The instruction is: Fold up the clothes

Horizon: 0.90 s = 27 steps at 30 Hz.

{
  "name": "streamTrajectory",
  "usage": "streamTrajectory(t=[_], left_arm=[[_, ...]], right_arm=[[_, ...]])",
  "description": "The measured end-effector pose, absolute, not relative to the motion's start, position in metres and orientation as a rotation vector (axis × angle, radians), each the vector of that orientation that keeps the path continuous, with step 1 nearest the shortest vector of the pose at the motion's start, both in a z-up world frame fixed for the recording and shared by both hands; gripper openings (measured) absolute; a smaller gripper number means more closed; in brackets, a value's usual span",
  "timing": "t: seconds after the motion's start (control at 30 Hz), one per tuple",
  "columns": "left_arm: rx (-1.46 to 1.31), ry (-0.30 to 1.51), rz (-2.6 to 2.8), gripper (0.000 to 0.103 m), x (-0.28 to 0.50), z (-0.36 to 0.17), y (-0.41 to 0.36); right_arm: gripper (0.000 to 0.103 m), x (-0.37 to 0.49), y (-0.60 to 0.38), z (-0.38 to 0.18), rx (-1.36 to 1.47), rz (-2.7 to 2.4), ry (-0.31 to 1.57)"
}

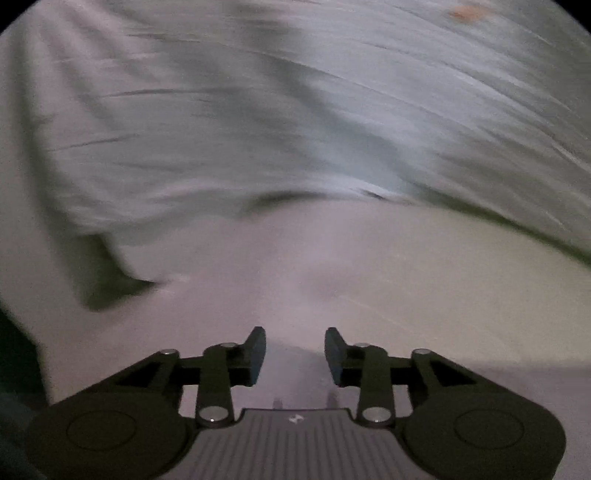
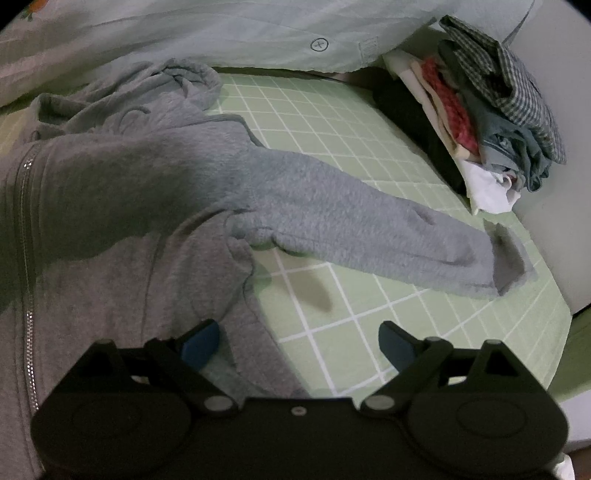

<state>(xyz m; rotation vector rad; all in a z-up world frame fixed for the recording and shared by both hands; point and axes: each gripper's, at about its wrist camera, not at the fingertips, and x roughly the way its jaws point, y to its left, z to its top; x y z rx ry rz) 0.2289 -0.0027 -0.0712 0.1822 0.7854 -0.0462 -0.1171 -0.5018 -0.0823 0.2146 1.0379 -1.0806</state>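
Note:
A grey zip hoodie (image 2: 122, 206) lies spread on a green checked sheet (image 2: 351, 325) in the right wrist view. Its hood is bunched at the upper left and one sleeve (image 2: 369, 225) stretches right, cuff at the far end. My right gripper (image 2: 297, 338) hovers open just over the hoodie's side edge, nothing between its blue pads. The left wrist view is motion-blurred. My left gripper (image 1: 295, 350) is open and empty above a pale cloth surface (image 1: 332, 280), with pale green-grey fabric (image 1: 295, 110) beyond it.
A stack of folded clothes (image 2: 491, 122), with a checked shirt on top, stands at the right against a white wall. A pale mint quilt (image 2: 258, 33) lies along the back. The sheet's edge drops off at the right.

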Motion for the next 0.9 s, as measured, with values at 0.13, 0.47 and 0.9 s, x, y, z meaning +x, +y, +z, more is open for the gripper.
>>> streamTrajectory(t=[0.13,0.47,0.9], left_arm=[[0.233,0.838,-0.240,0.054,0.202,-0.094,-0.061],[0.313,0.904,-0.331,0.071,0.143,-0.110,-0.090],[0.081,1.022,-0.611,0.084,0.064,-0.103,-0.103]], right_arm=[[0.094,-0.118,-0.503,-0.081,0.226,-1.075,1.036],[0.095,-0.138,-0.507,-0.077,0.324,-1.045,0.969],[0.103,-0.210,-0.502,-0.078,0.564,-0.795,0.844]])
